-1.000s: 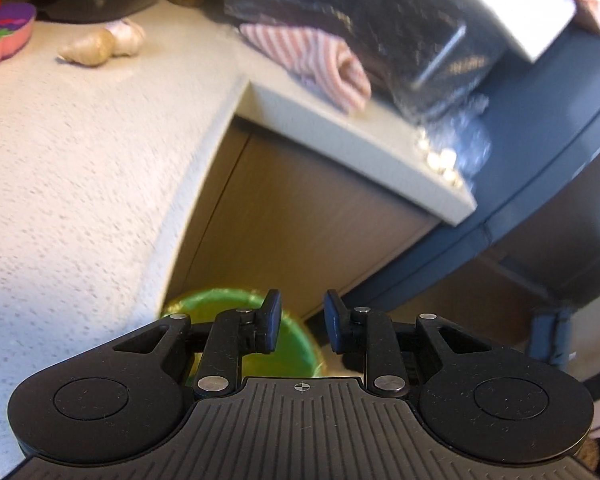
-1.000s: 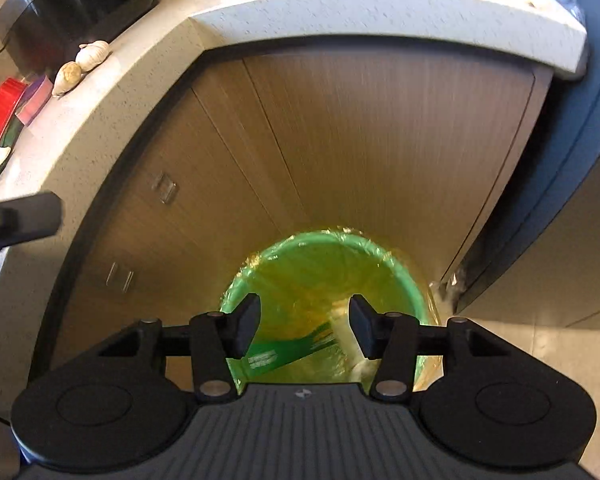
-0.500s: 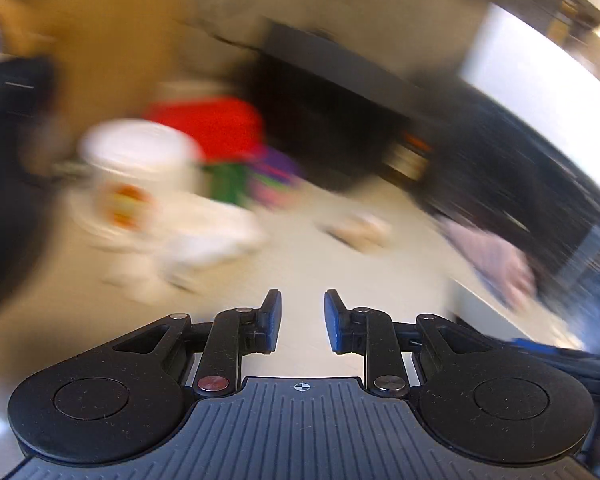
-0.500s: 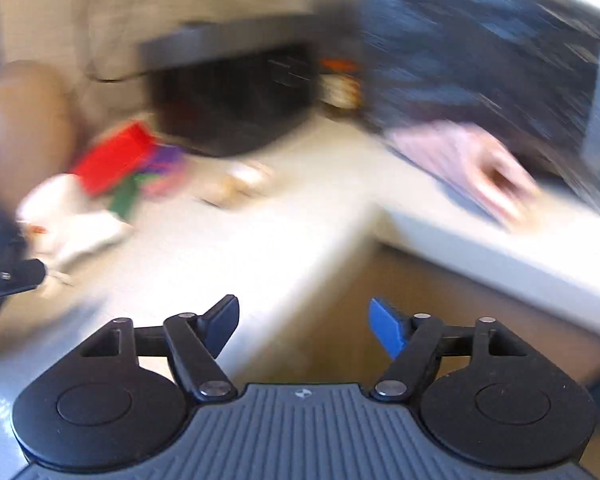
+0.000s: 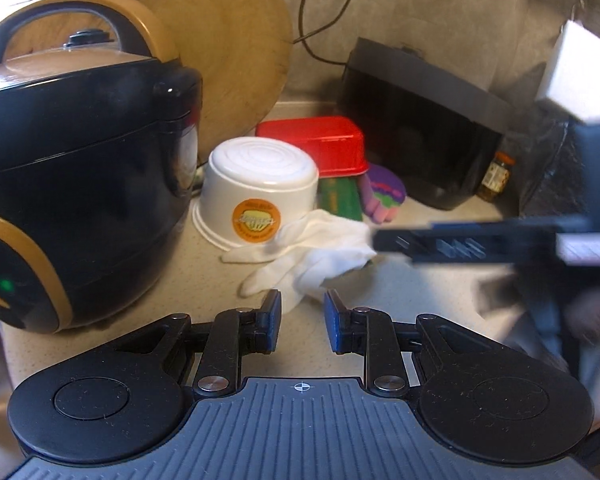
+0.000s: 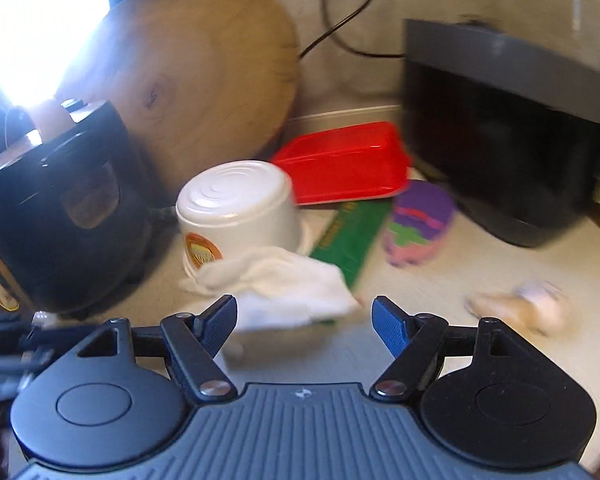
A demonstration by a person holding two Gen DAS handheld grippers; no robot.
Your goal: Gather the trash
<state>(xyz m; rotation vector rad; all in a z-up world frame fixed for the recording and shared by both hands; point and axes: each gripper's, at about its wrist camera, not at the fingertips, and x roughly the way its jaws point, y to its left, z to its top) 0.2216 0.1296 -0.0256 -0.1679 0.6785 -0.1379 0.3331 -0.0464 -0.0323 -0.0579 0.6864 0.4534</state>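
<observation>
A crumpled white cloth or glove (image 5: 312, 256) lies on the counter before an upturned white tub (image 5: 260, 196). My left gripper (image 5: 302, 326) is open with a narrow gap and empty, just short of the cloth. My right gripper (image 6: 304, 320) is wide open and empty, with the cloth (image 6: 284, 284) just beyond its fingertips; its blurred body shows in the left wrist view (image 5: 496, 240). A red tray (image 6: 344, 164), a green packet (image 6: 348, 236) and a purple-pink wrapper (image 6: 416, 224) lie behind the tub (image 6: 236, 208).
A black and tan rice cooker (image 5: 72, 184) stands at the left, with a round wooden board (image 5: 220, 40) leaning behind it. A black appliance (image 5: 424, 132) stands at the back right beside a small jar (image 5: 496, 176). Ginger pieces (image 6: 520, 308) lie on the counter at right.
Both grippers swung up from the green bin by the cabinet to the countertop and now face the cloth and tub. The right gripper has opened wider.
</observation>
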